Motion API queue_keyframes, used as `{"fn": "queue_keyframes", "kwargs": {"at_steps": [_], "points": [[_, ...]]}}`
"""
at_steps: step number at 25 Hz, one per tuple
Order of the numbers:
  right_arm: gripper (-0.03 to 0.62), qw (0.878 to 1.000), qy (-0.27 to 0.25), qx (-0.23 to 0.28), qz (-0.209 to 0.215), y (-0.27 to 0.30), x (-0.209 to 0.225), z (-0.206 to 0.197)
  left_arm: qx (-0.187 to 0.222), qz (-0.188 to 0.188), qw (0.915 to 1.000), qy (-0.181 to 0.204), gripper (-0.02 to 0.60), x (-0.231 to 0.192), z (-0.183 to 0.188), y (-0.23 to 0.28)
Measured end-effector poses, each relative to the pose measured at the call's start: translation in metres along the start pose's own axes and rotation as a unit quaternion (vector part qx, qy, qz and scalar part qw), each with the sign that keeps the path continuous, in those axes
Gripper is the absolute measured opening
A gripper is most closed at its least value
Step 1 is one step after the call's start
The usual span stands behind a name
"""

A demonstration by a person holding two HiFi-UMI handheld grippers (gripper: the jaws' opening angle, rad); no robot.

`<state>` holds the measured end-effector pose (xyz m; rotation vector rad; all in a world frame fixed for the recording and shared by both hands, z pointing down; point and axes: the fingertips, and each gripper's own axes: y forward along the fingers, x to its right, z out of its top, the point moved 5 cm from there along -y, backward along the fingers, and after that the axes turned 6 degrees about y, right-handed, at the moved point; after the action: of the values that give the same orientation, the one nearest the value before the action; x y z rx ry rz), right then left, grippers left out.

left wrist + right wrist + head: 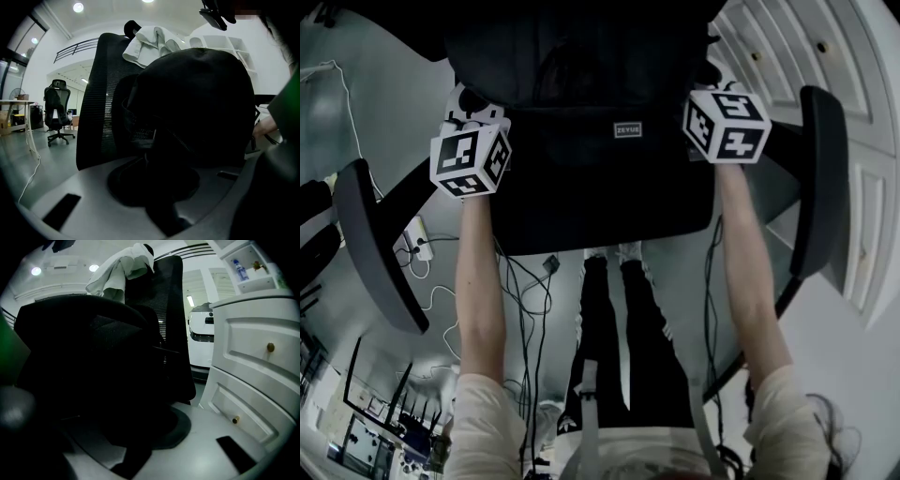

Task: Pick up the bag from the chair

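Grippers flank the black fabric bag (609, 169), upper centre, on the black mesh office chair (375, 244): your left gripper (490, 114) and right gripper (703, 82) each show jaws nipped onto its sides, seemingly for a balanced two-handed lift.

black office chair (823, 178), black bag (609, 178) resting on its seat, white cloth (152, 44) draped over backrest

Your bag (197, 103): matt black fabric. Chair backrest (101, 93): black open mesh. White cloth (150, 44) atop backrest: soft, matt, creased.
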<state>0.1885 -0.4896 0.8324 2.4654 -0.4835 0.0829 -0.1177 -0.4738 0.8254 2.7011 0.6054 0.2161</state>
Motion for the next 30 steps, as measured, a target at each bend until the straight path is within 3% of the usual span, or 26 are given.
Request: {"fn": "queue_keyframes", "kwargs": {"at_steps": [11, 19, 30], "points": [[0.021, 1.000, -0.015, 0.006, -0.002, -0.004, -0.014, -0.003, -0.004, 0.019, 0.9998, 0.005, 0.040, -0.005, -0.005, -0.015], [0.011, 0.999, -0.028, 0.024, -0.003, -0.017, -0.026, 0.018, 0.005, 0.034, 0.9994, 0.008, 0.022, -0.014, 0.009, -0.030], [0.011, 0.997, -0.021, 0.075, -0.013, -0.087, -0.036, 0.084, 0.053, 0.049, 0.9974, 0.005, 0.015, -0.007, 0.100, -0.078]]}}
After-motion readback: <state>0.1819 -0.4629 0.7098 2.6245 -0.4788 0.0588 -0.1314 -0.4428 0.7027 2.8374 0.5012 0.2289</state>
